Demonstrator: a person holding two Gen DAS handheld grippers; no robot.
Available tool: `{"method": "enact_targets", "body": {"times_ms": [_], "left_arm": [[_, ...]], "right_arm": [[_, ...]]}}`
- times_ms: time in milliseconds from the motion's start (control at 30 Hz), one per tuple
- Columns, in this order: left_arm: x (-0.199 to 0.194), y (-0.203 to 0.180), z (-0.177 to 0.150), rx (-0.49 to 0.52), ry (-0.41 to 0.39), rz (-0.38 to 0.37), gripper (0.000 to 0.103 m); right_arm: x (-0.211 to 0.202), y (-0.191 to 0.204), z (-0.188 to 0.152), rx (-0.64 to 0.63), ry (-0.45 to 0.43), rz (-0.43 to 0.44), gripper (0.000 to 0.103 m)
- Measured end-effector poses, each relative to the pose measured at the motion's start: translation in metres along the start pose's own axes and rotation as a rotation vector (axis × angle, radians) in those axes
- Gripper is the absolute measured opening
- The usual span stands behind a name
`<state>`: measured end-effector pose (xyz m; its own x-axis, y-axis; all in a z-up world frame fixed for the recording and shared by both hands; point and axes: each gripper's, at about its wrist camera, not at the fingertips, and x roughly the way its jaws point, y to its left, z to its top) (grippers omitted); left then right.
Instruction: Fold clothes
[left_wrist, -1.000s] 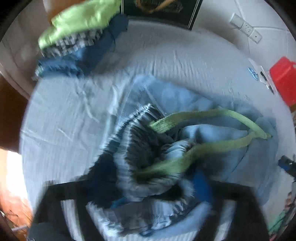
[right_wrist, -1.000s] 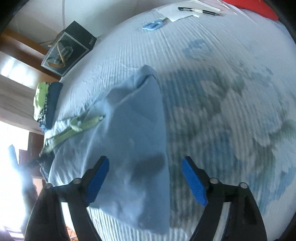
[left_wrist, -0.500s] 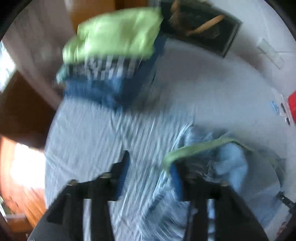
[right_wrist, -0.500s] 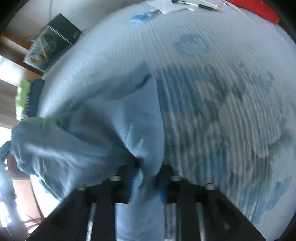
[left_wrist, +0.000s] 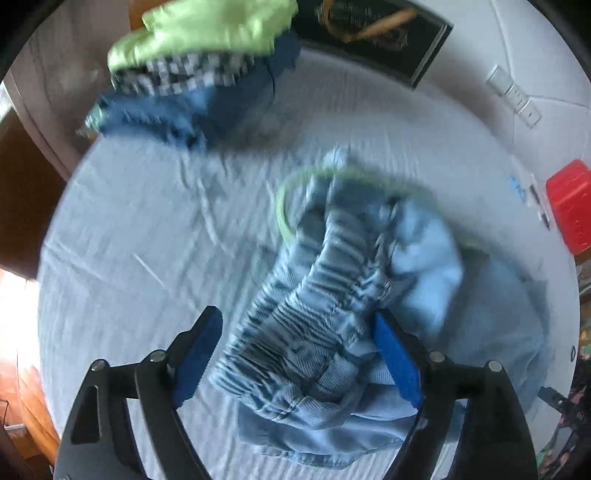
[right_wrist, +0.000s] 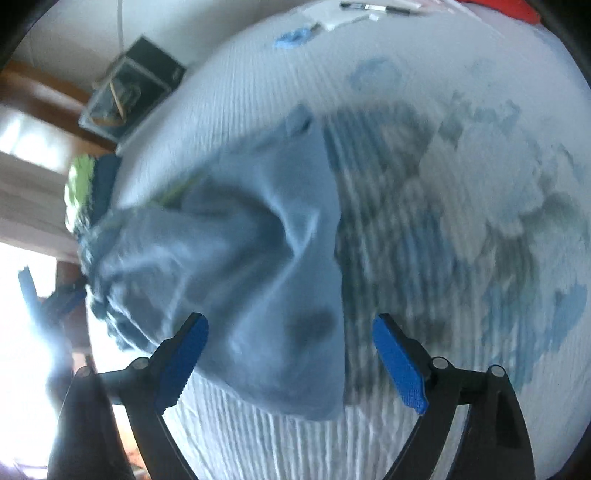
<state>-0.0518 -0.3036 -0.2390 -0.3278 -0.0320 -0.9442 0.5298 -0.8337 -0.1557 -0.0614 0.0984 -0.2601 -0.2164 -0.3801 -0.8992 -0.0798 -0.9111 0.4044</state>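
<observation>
Lying bunched, light-blue shorts (left_wrist: 332, 306) show ribbed elastic.

Motion blur smears the pale blue shorts (left_wrist: 332, 295) between the jaws; beyond them, the folded pile (left_wrist: 199, 74) is cropped.

A wide bed with a pale blue ribbed sheet (left_wrist: 147, 236) carries everything. On it lie crumpled light blue shorts with a green drawstring (left_wrist: 332, 295), a stack of folded clothes with a lime green piece on top (left_wrist: 199, 62), a dark flat box (left_wrist: 376, 33) and a red plastic container (left_wrist: 570, 203).
</observation>
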Motion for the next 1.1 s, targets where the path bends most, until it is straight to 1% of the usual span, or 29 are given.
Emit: {"method": "enact_targets", "body": {"times_ms": [33,67,100,133,167,200,233,267,300,333,367,400,433,467,500,567,633,667,700,733,767,800,867,900,933,967,1000,1033,1100], "left_arm": [[0.0,-0.001,-0.003,0.003,0.007,0.019,0.057],[-0.001,-0.001,-0.005,0.007,0.013,0.038,0.049],[-0.001,-0.002,-0.008,0.01,0.02,0.056,0.043],[-0.002,-0.002,-0.01,0.013,0.025,0.077,0.04],[-0.004,0.002,-0.012,0.011,0.026,0.11,0.039],[-0.005,0.007,-0.016,0.014,0.025,0.159,0.039],[-0.006,0.013,-0.019,0.014,0.028,0.197,0.039],[-0.005,0.02,-0.023,-0.003,0.053,0.18,0.039],[-0.013,0.019,-0.024,-0.005,0.041,0.159,0.039],[-0.021,0.019,-0.025,-0.008,0.028,0.139,0.039],[-0.029,0.018,-0.025,-0.009,0.013,0.118,0.042],[-0.04,0.011,-0.022,-0.001,-0.018,0.088,0.048],[-0.051,0.005,-0.018,0.007,-0.048,0.058,0.069],[-0.062,-0.002,-0.015,0.015,-0.078,0.029,0.091],[-0.069,-0.009,-0.011,0.02,-0.104,0.01,0.097],[-0.079,-0.025,-0.001,0.035,-0.152,-0.033,0.099],[-0.077,-0.036,0.012,0.045,-0.165,-0.046,0.099],[-0.069,-0.04,0.017,0.049,-0.153,-0.038,0.099],[-0.061,-0.044,0.023,0.053,-0.142,-0.03,0.099],[-0.053,-0.048,0.028,0.057,-0.13,-0.02,0.096],[-0.043,-0.05,0.03,0.066,-0.112,0.0,0.089],[-0.033,-0.051,0.033,0.073,-0.093,0.021,0.085],[-0.01,-0.045,0.033,0.069,-0.039,0.078,0.053],[-0.001,-0.04,0.033,0.067,-0.022,0.105,0.05],[0.009,-0.035,0.032,0.065,-0.005,0.133,0.049],[0.018,-0.03,0.032,0.063,0.01,0.158,0.049],[0.024,-0.027,0.032,0.062,0.009,0.167,0.049],[0.026,-0.026,0.033,0.056,0.007,0.166,0.05],[0.024,-0.024,0.036,0.036,0.002,0.167,0.052]], "right_arm": [[0.006,0.004,-0.001,-0.017,0.004,-0.007,0.091],[0.012,0.008,-0.002,-0.036,0.008,-0.011,0.089],[0.018,0.014,-0.003,-0.068,0.016,-0.038,0.08],[0.022,0.019,-0.003,-0.102,0.025,-0.069,0.048],[0.024,0.019,-0.003,-0.11,0.028,-0.121,0.022],[0.024,0.018,-0.003,-0.112,0.029,-0.177,0.02],[0.023,0.011,-0.003,-0.101,0.039,-0.175,0.017],[0.021,0.001,-0.001,-0.068,0.057,-0.18,0.017],[0.016,-0.002,0.002,-0.059,0.053,-0.178,0.017],[0.01,-0.005,0.004,-0.055,0.046,-0.174,0.02],[0.004,-0.007,0.007,-0.051,0.039,-0.17,0.024],[-0.005,-0.007,0.014,-0.049,0.01,-0.144,0.028],[-0.014,-0.007,0.022,-0.048,-0.022,-0.114,0.038],[-0.018,-0.005,0.034,-0.055,-0.049,-0.106,0.04],[-0.022,-0.002,0.047,-0.062,-0.075,-0.102,0.042],[-0.018,0.002,0.072,-0.074,-0.096,-0.078,0.051],[-0.003,0.014,0.094,-0.094,-0.089,-0.067,0.069],[0.004,0.019,0.101,-0.113,-0.087,-0.076,0.075],[0.01,0.025,0.107,-0.133,-0.085,-0.088,0.079],[0.015,0.03,0.109,-0.158,-0.084,-0.104,0.085],[0.018,0.035,0.11,-0.183,-0.084,-0.121,0.085],[0.022,0.04,0.111,-0.208,-0.083,-0.138,0.085],[0.031,0.048,0.112,-0.257,-0.072,-0.16,0.085],[0.036,0.05,0.111,-0.281,-0.06,-0.164,0.081],[0.045,0.052,0.113,-0.297,-0.033,-0.185,0.057],[0.055,0.054,0.115,-0.313,-0.003,-0.209,0.025],[0.055,0.048,0.119,-0.283,-0.011,-0.219,0.021],[0.053,0.041,0.123,-0.245,-0.027,-0.227,0.019],[0.05,0.026,0.131,-0.168,-0.057,-0.242,0.02]]}}
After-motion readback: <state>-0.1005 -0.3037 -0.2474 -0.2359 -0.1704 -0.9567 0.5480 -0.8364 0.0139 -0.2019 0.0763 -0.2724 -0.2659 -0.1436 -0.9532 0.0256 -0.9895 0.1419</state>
